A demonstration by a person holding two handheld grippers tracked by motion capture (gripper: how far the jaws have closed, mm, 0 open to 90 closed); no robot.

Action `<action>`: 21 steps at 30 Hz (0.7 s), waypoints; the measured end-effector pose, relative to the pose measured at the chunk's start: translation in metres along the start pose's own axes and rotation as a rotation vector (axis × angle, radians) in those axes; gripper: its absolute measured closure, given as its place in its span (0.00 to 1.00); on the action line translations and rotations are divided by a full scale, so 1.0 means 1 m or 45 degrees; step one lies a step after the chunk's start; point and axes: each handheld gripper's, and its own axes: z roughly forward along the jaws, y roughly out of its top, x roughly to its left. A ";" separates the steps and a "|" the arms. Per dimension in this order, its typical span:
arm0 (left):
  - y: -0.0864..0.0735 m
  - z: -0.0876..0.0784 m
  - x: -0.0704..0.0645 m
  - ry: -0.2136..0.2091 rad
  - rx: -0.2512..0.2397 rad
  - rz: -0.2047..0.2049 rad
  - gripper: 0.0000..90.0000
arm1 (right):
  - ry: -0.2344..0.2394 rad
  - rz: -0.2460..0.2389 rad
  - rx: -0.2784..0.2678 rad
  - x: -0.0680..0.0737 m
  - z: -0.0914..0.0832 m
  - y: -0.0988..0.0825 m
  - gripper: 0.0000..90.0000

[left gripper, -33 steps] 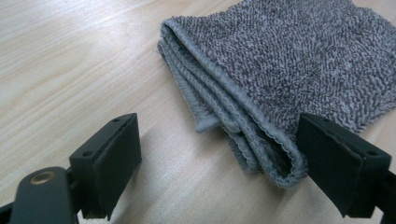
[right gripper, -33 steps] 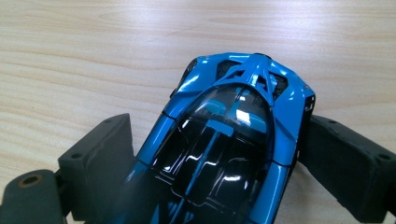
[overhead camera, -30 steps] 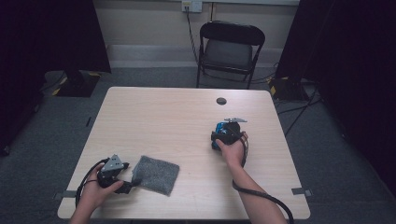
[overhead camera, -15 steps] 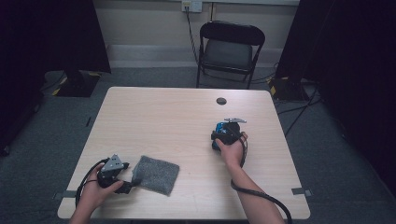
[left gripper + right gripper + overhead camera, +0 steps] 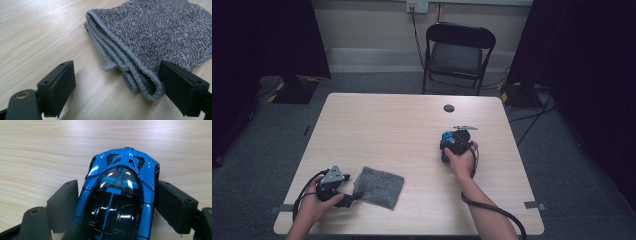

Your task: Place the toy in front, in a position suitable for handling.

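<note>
A blue and black toy car (image 5: 120,190) sits on the wooden table (image 5: 392,125), right of centre, where it appears as a small blue shape (image 5: 446,138). My right gripper (image 5: 447,149) straddles it from the near side. Its jaws have just been closing, and in the right gripper view both pads of this gripper (image 5: 116,205) touch the car's sides. A folded grey towel (image 5: 379,186) lies near the front left. My left gripper (image 5: 348,199) rests at its left edge, open. In the left gripper view the towel's folded corner (image 5: 140,82) lies between the jaws (image 5: 117,87), close to the right one.
A small black round disc (image 5: 449,108) lies near the table's far edge. A black folding chair (image 5: 459,50) stands behind the table. Cables trail from both grippers toward the front edge. Bare tabletop stretches between the two hands.
</note>
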 end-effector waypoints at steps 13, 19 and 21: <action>0.000 0.000 0.000 0.000 0.001 0.000 0.16 | 0.059 -0.098 -0.017 0.002 -0.010 0.008 0.27; 0.000 0.000 0.000 0.000 0.000 0.000 0.16 | 0.070 -0.110 -0.017 -0.002 -0.010 0.007 0.27; 0.000 0.000 0.000 0.000 0.000 0.001 0.16 | 0.077 -0.085 -0.012 -0.005 -0.009 0.007 0.27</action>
